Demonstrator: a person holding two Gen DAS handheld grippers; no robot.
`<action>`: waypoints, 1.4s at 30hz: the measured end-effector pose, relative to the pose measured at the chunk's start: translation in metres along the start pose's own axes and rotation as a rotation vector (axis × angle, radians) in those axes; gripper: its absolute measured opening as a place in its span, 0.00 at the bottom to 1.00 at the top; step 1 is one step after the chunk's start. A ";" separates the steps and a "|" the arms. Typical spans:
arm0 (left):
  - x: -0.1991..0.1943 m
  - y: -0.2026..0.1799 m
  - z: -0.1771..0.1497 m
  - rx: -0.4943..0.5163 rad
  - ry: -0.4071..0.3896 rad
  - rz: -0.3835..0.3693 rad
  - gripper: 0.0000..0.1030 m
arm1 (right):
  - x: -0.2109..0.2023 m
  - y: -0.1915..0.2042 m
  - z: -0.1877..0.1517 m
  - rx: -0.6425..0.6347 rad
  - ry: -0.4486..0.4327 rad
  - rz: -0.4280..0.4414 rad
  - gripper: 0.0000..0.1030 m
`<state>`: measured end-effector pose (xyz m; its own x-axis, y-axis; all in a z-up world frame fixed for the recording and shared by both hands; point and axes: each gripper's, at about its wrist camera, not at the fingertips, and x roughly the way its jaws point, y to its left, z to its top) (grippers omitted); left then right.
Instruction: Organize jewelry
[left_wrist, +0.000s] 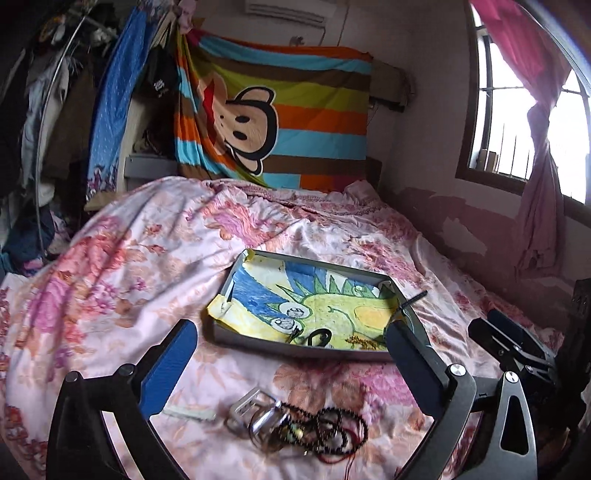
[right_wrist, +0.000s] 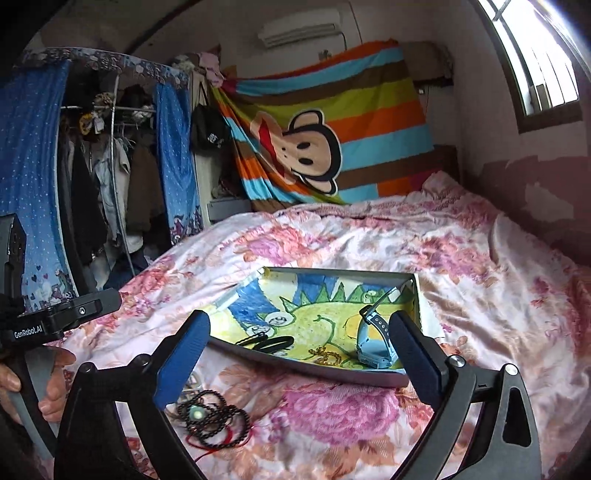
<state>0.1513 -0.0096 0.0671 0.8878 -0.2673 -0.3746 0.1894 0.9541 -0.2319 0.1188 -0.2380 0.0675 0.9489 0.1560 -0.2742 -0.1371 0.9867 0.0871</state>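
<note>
i've got both tools spread wide with nothing between the pads — my left gripper (left_wrist: 288, 373) and my right gripper (right_wrist: 299, 358) hang above the pink floral bedspread (right_wrist: 461, 258). the shallow grey tray lined with a blue-and-yellow crayon drawing (right_wrist: 384, 378) lies on the bed and holds a light blue wristwatch (right_wrist: 373, 350), a thin gold chain (right_wrist: 327, 355) and black hair ties (right_wrist: 266, 342). the tangle of dark bead strings (left_wrist: 325, 430) sits on the bedspread, just nearer than the tray.
</note>
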 end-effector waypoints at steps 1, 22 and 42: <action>-0.009 -0.002 -0.004 0.013 -0.007 0.003 1.00 | -0.009 0.004 -0.002 -0.008 -0.007 0.003 0.96; -0.077 0.011 -0.087 0.036 0.078 0.103 1.00 | -0.082 0.034 -0.065 -0.049 0.112 -0.003 0.98; -0.052 0.021 -0.107 0.024 0.223 0.150 1.00 | -0.049 0.034 -0.095 -0.071 0.273 -0.008 0.98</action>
<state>0.0642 0.0096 -0.0144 0.7930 -0.1435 -0.5920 0.0752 0.9875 -0.1386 0.0406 -0.2075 -0.0066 0.8398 0.1447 -0.5233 -0.1582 0.9872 0.0191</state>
